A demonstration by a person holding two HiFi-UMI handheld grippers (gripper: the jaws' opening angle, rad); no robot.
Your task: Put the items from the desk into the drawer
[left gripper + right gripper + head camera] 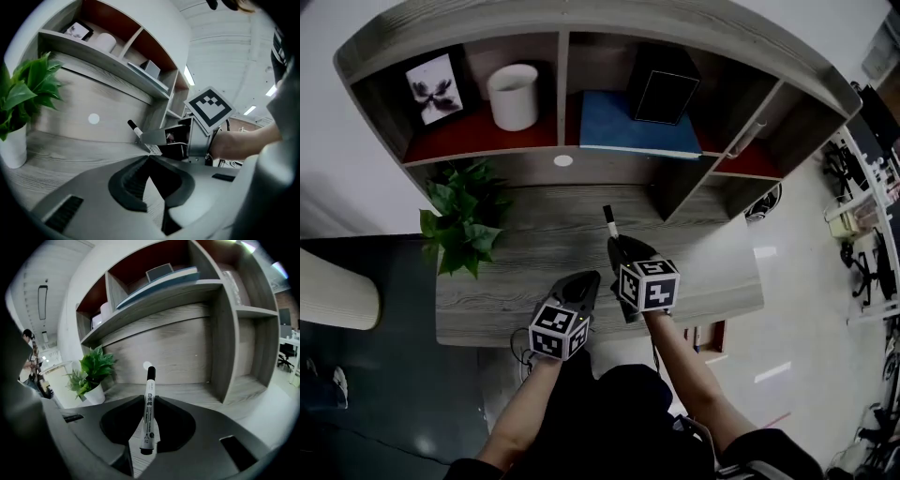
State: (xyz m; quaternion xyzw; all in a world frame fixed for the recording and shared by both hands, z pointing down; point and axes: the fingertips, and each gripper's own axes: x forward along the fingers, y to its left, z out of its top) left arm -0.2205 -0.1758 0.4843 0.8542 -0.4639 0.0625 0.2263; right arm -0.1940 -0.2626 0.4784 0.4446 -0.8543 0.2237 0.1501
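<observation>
1. Right now we count one marker [149, 413], and it is clamped in the right claw [149, 397]. Both jaws press on its white barrel, and its black cap points away toward the shelf [562, 84].
2. From the head view, that marker sits over the middle of the surface [534, 244], lifted off the wood, with its cap toward the back edge.
3. We see two claws in all. The left claw [148, 158] has its jaw tips closed together with nothing between them. It hangs over the front edge of the surface, just left of the right claw.
4. One potted plant [461, 220] stands at the left edge of the surface, toward the back left corner.
5. We count four things on the shelf, one of each. A framed picture [434, 88] and a white cylinder [514, 96] are in the left compartment. A blue book [637, 127] and a black box [662, 84] are in the middle one.
6. One white disc [563, 160] sits on the back panel below the shelf.
</observation>
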